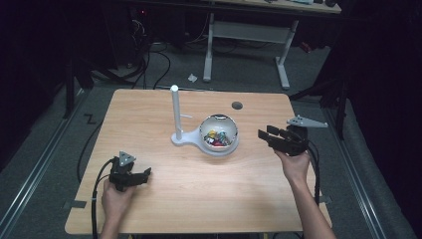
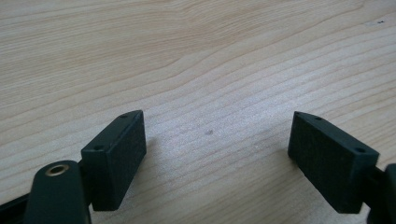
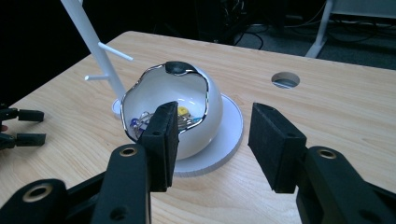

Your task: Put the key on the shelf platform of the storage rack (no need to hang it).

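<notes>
Behind bowl (image 1: 219, 134), white pegged stand (image 1: 175, 112).

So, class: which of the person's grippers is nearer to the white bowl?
The right. The right gripper hangs just beside the white bowl, jaws open toward it. The left gripper sits near the table's front, well short of the bowl.

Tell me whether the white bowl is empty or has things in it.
Not empty. The white bowl holds a small heap of colourful items at its bottom; what they are is too small to tell.
</notes>
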Motion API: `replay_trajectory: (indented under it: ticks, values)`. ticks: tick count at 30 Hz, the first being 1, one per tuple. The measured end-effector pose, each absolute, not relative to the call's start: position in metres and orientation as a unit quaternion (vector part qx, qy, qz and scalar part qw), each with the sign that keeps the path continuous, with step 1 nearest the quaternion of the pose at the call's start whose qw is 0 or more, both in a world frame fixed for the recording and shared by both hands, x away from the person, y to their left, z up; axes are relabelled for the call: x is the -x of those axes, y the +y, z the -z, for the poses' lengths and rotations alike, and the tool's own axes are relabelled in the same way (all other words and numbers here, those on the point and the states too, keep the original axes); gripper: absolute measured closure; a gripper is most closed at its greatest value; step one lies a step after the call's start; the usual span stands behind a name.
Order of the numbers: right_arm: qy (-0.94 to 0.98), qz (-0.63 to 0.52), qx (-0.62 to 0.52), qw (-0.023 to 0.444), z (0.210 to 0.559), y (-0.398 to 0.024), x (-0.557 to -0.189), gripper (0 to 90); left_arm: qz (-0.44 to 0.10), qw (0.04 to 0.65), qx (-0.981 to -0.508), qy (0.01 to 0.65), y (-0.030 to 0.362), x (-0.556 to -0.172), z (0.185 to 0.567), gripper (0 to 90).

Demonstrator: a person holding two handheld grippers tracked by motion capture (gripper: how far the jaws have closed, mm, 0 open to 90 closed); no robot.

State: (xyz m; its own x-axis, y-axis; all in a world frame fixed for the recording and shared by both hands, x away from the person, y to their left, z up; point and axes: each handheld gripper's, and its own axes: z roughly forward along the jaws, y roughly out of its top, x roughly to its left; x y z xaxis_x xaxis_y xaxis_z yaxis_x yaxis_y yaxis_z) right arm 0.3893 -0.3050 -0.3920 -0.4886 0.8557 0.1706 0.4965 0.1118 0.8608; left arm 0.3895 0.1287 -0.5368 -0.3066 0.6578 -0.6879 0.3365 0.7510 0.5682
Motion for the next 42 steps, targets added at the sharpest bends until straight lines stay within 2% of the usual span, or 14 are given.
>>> replay_trajectory:
  ticks: [14,18,42]
  values:
    - [0.693,-0.486,-0.496,0.194,0.408,-0.328,-0.365,50.7,-0.161,0.498,-0.313,0.793,0.129,-0.390,0.537,19.5]
    - [0.706,-0.467,-0.489,0.212,0.410,-0.327,-0.359,52.5,-0.162,0.499,-0.317,0.790,0.129,-0.389,0.537,19.3]
    - [0.697,-0.473,-0.504,0.191,0.451,-0.330,-0.339,53.1,-0.162,0.500,-0.320,0.789,0.129,-0.389,0.537,19.0]
